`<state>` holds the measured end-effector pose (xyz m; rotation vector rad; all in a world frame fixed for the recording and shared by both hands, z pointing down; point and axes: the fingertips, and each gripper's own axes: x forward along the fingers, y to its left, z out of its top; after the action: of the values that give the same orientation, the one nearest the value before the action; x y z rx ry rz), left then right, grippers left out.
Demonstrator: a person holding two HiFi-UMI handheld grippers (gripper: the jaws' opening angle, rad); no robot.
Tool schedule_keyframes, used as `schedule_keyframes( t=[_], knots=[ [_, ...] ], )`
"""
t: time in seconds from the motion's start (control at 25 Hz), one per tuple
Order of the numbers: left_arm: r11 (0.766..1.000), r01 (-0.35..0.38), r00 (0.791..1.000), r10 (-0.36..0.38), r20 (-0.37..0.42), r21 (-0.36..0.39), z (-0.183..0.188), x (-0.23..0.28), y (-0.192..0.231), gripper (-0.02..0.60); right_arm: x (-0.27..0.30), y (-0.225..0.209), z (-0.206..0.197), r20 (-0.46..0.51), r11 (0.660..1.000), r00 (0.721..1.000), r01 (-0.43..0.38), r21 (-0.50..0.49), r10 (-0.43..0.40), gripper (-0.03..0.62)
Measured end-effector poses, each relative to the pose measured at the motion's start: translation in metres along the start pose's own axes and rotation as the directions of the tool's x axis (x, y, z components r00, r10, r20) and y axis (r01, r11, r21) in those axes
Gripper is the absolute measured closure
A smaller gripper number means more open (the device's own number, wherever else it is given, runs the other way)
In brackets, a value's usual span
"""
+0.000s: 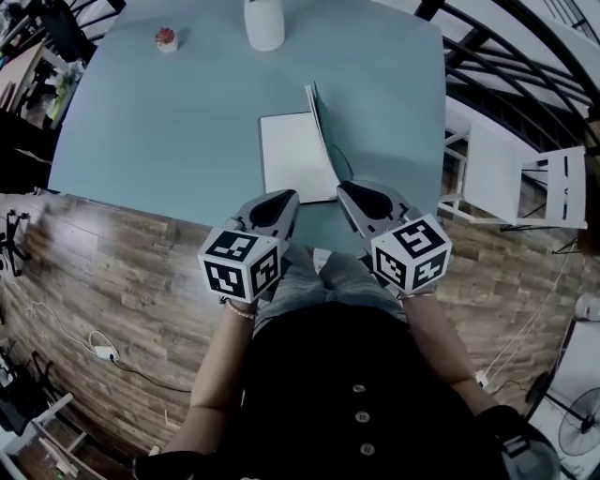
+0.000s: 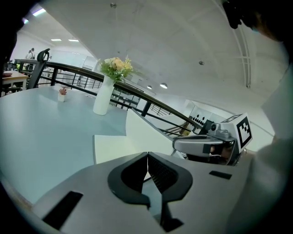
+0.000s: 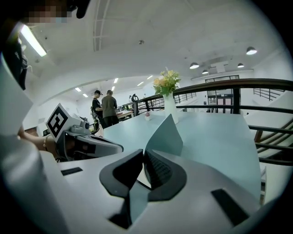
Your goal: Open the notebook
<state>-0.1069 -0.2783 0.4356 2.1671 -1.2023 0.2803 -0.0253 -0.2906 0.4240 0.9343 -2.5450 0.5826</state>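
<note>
Open table [image 1: 169, 122] left of notebook [image 1: 295, 155], vase [image 1: 263, 23] and pot [image 1: 166, 38] at far edge

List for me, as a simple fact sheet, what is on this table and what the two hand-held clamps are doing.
Table: light blue
Notebook: open, white page lying flat, cover raised on its right side
Vase: white, with flowers, at the far edge
Small pot: near the far left corner
Left gripper: jaws together, nothing between them
Right gripper: jaws together, nothing between them
</note>
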Motion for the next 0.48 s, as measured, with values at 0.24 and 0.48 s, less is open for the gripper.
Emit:
schedule_keyframes(
  t=[0.24, 0.48],
  knots=[
    [1.000, -0.010, 1.000, 0.010, -0.003, 0.017, -0.004, 0.004, -0.018, 0.560, -0.021, -0.022, -0.006, 0.023, 0.999, 0.999, 0.045, 0.005, -0.045, 0.563],
    [1.000, -0.023, 1.000, 0.023, -0.013, 0.018, -0.013, 0.011, -0.036, 0.561, -0.037, -0.047, -0.015, 0.023, 0.997, 0.997, 0.074, 0.034, -0.075, 0.562]
  ],
)
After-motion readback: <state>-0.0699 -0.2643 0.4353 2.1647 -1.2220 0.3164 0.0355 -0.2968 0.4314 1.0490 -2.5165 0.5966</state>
